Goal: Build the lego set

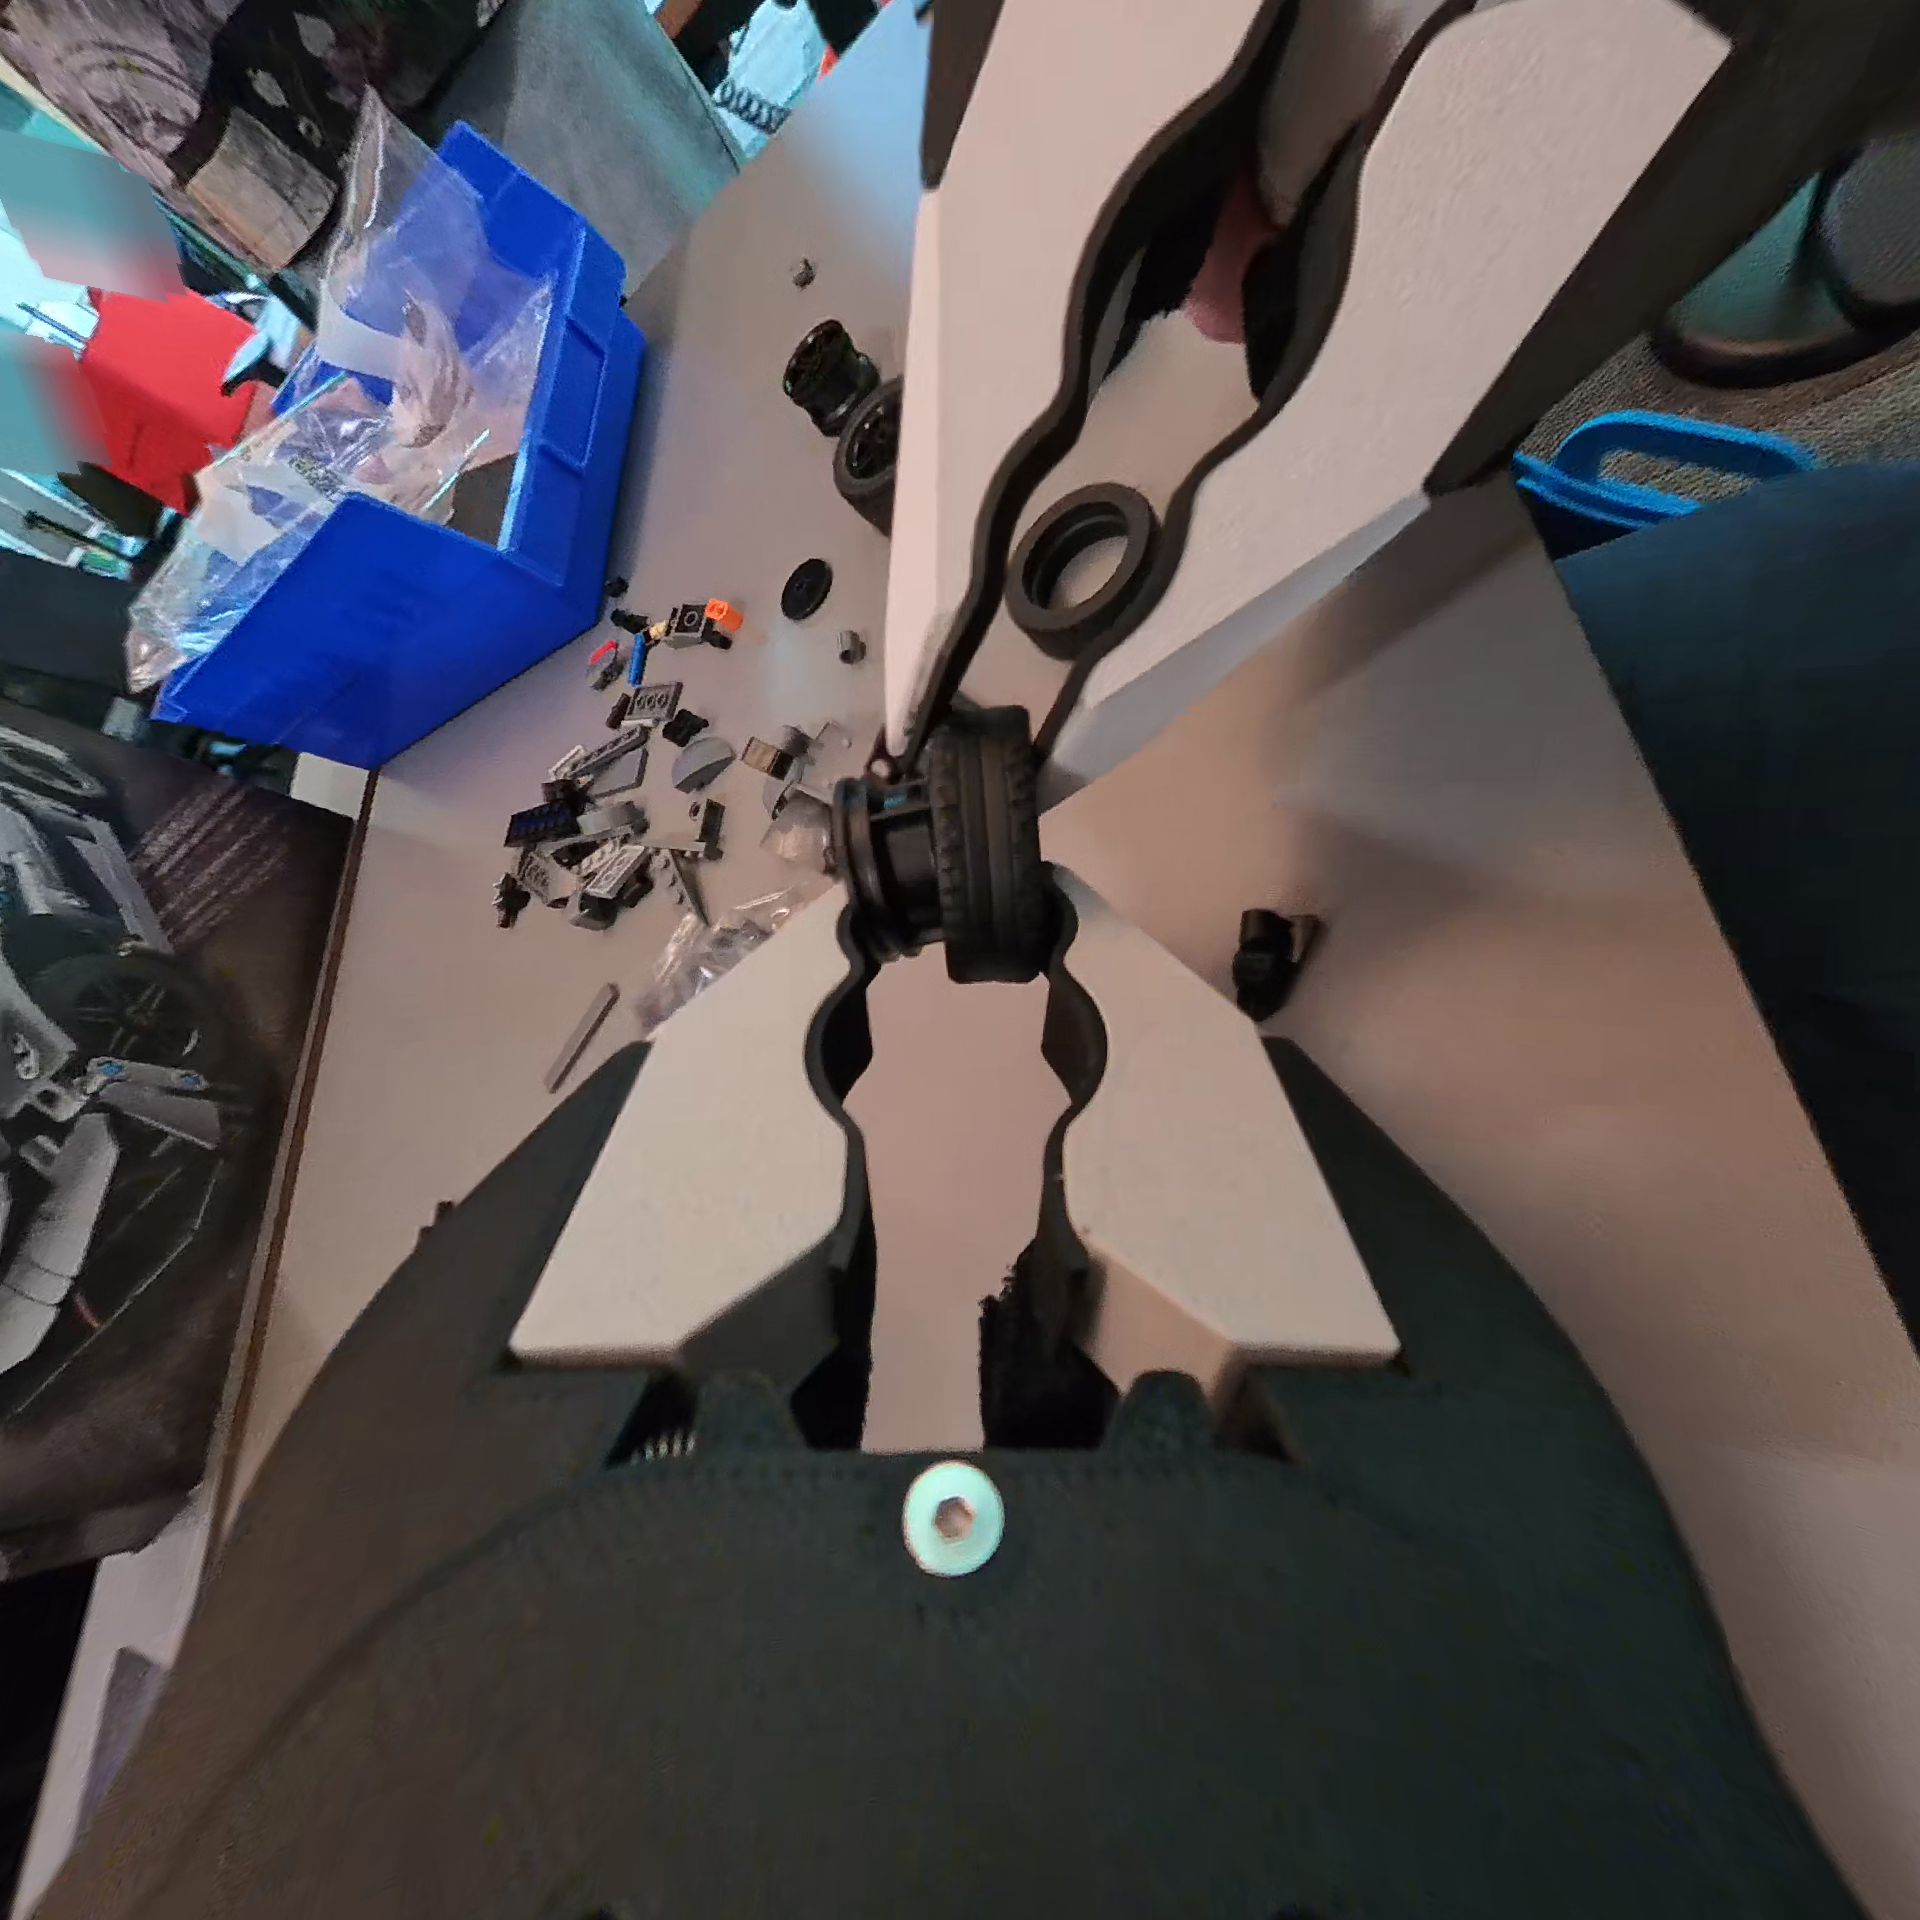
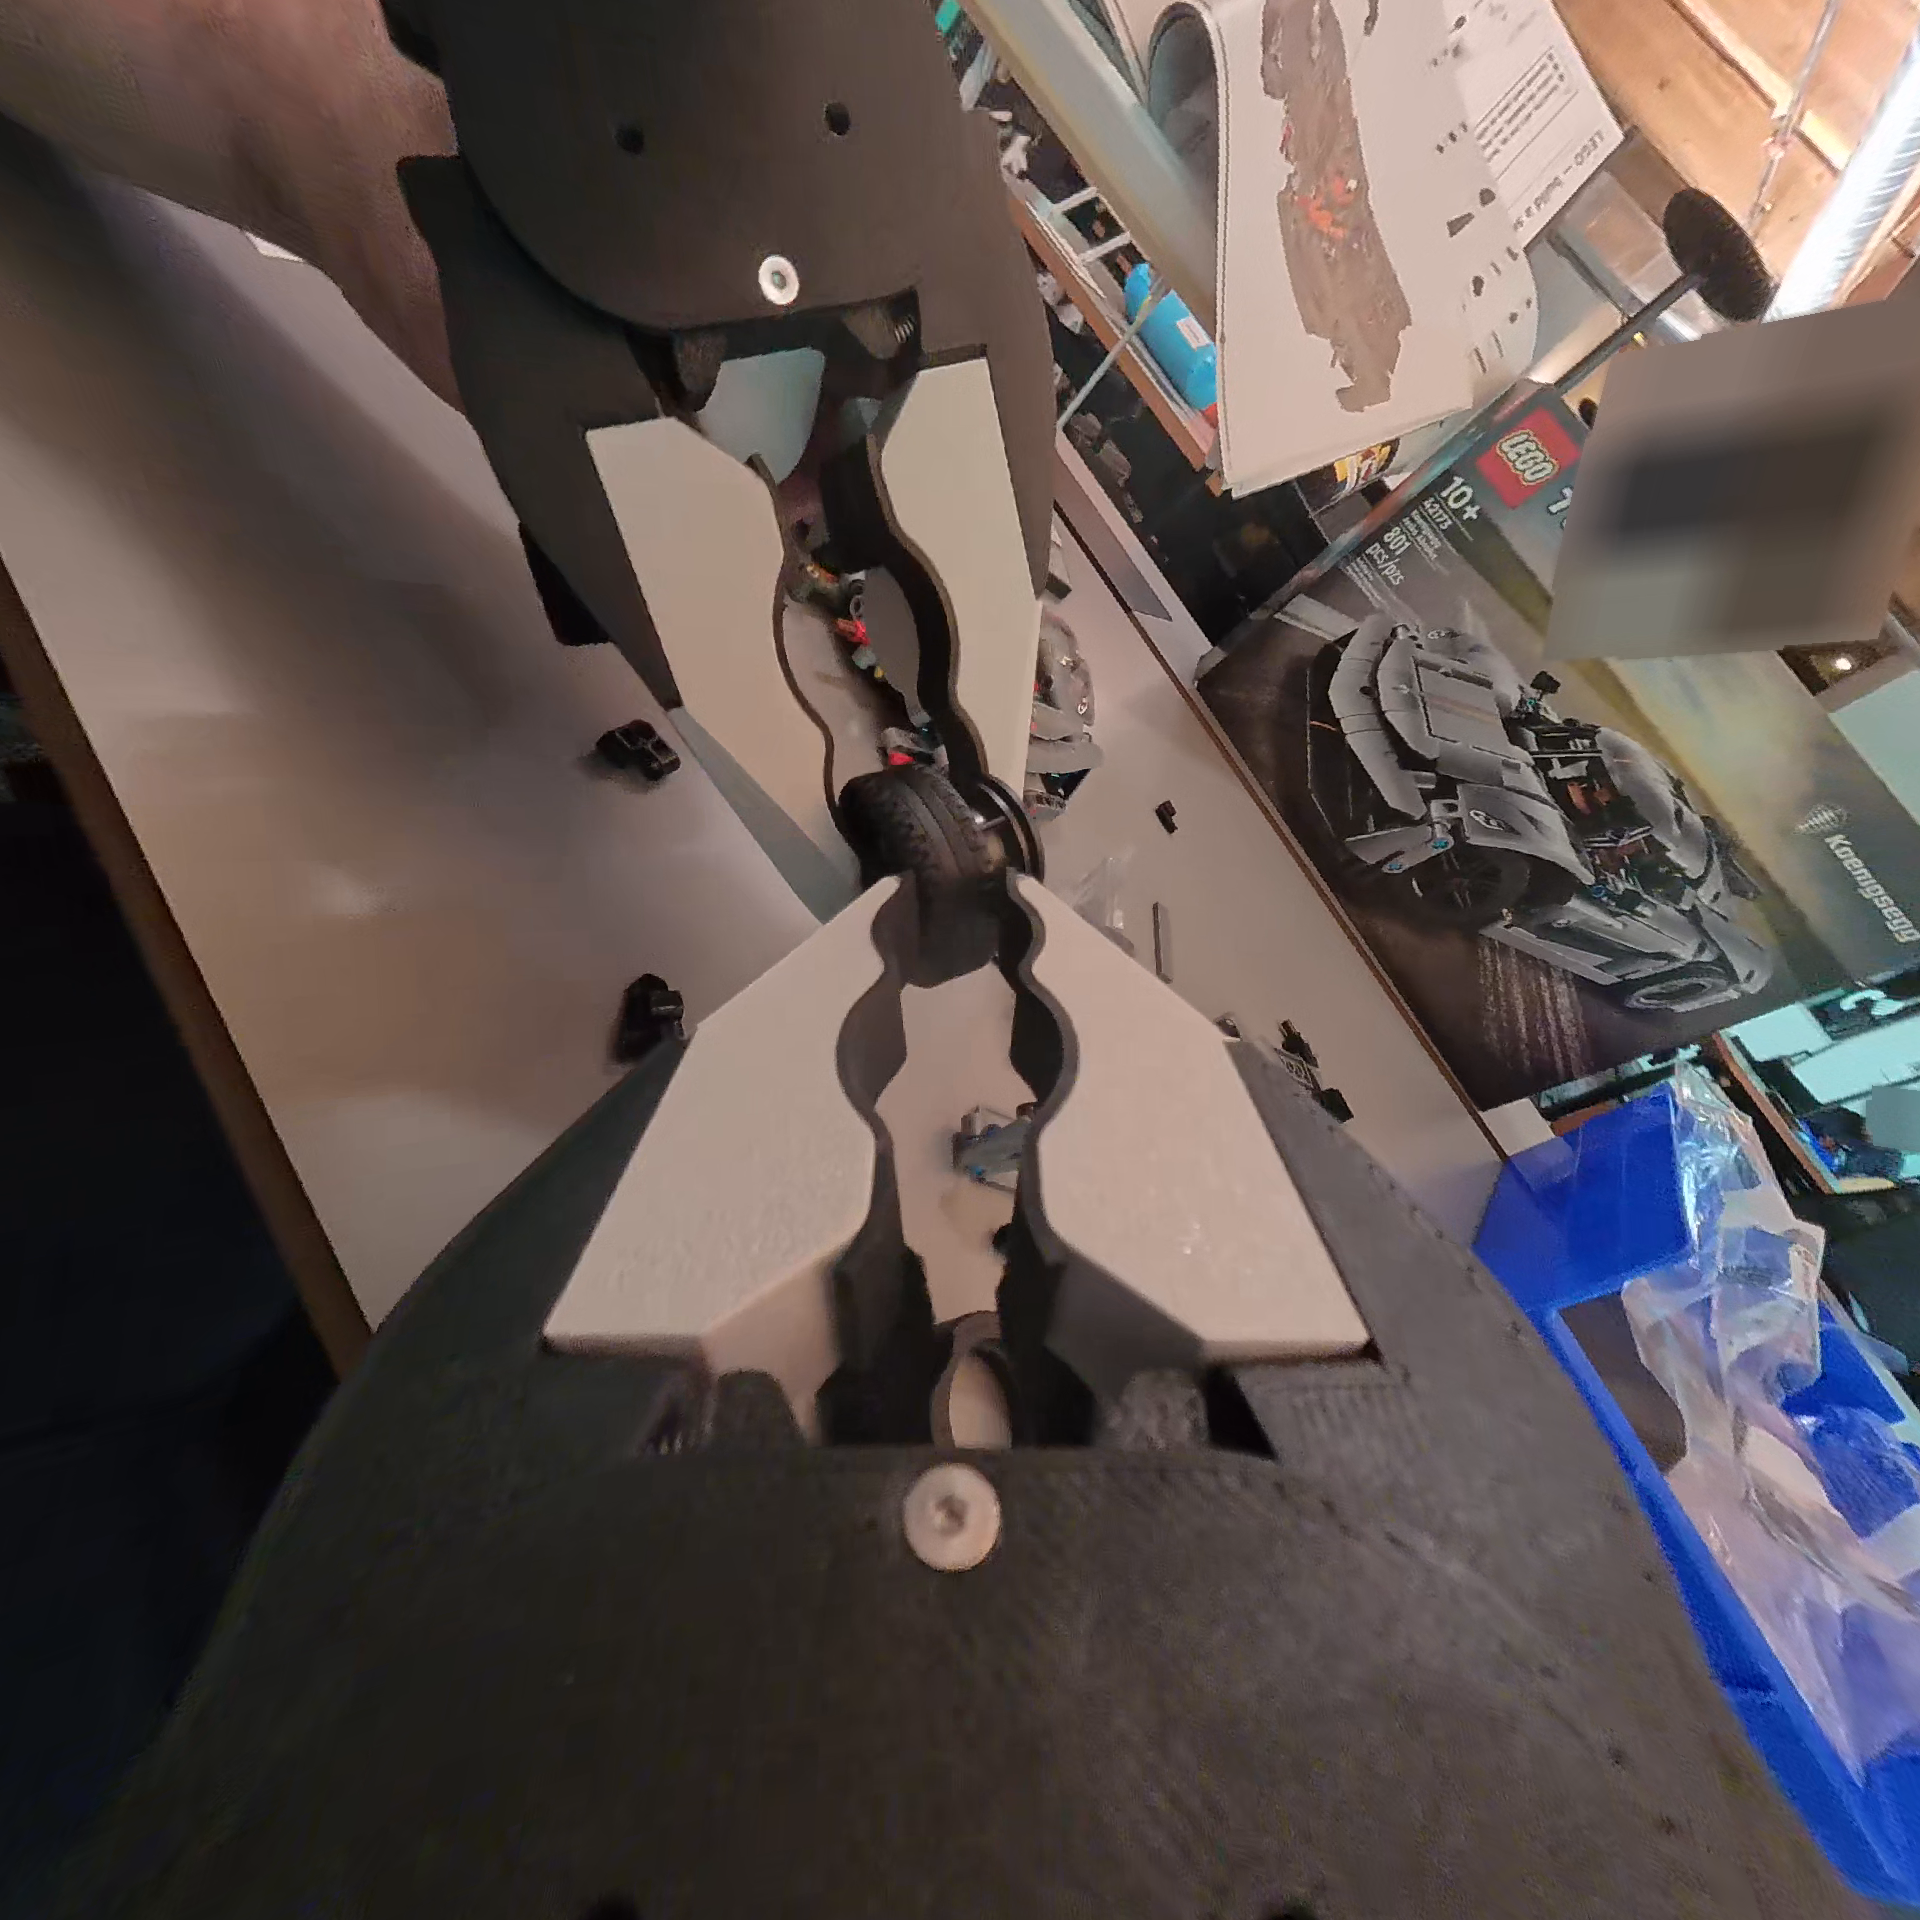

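A black tyre (image 1: 987, 831) sits partly on a black wheel rim (image 1: 894, 862), held in the air above the white table (image 1: 1403, 883). My left gripper (image 1: 951, 914) is shut across the rim and tyre from below. My right gripper (image 1: 971, 738) comes in from the top and is shut on the tyre. In the right wrist view my right gripper (image 2: 951, 904) grips the tyre (image 2: 925, 831) from below. The left gripper (image 2: 909, 795) comes in from above at the rim (image 2: 1013, 821). A loose tyre (image 1: 1086, 571) lies on the table behind.
Two more wheels (image 1: 842, 384) and a pile of small grey and black pieces (image 1: 613, 821) lie on the table. A blue bin (image 1: 416, 582) holds plastic bags. The set's box (image 2: 1558, 831) lies at the table edge. Black connectors (image 2: 649, 1013) lie near the front edge.
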The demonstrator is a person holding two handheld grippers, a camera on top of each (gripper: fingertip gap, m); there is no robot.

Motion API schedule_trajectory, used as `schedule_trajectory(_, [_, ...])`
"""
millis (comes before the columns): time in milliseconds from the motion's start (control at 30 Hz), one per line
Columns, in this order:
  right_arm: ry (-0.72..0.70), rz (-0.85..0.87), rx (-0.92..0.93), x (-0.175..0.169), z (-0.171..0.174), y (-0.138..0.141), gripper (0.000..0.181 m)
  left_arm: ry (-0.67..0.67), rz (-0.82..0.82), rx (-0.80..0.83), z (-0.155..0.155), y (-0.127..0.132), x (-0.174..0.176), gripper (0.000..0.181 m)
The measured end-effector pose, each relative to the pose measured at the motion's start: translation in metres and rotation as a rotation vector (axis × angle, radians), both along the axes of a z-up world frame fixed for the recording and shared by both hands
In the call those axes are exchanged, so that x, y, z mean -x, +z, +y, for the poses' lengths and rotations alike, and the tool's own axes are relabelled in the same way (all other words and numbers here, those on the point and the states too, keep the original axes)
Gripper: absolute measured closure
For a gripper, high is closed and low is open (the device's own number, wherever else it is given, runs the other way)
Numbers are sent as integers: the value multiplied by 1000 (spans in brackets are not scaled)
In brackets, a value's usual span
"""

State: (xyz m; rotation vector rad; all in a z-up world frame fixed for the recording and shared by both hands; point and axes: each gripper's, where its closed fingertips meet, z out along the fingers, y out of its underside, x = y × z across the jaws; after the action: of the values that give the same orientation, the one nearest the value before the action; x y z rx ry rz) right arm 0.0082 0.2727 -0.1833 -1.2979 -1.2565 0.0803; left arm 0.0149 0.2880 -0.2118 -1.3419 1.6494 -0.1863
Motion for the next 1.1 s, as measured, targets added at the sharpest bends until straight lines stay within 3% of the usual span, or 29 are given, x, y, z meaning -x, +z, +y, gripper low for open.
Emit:
schedule_trajectory(300, [129, 98, 100, -8, -9, 9, 169, -123, -76, 132, -15, 12, 4, 146])
schedule_trajectory(500, [250, 160, 213, -9, -21, 8, 168, -181, -84, 139, -24, 18, 6, 135])
schedule_trajectory(767, [491, 294, 424, -16, -39, 23, 169, -319, -230, 327, -49, 40, 4, 141])
schedule_trajectory(933, [664, 306, 551, -13, -54, 24, 169, -403, -212, 337, -72, 38, -2, 140])
schedule_trajectory(1100, [737, 333, 634, -8, -55, 27, 170, -418, -207, 318, -79, 35, -7, 145])
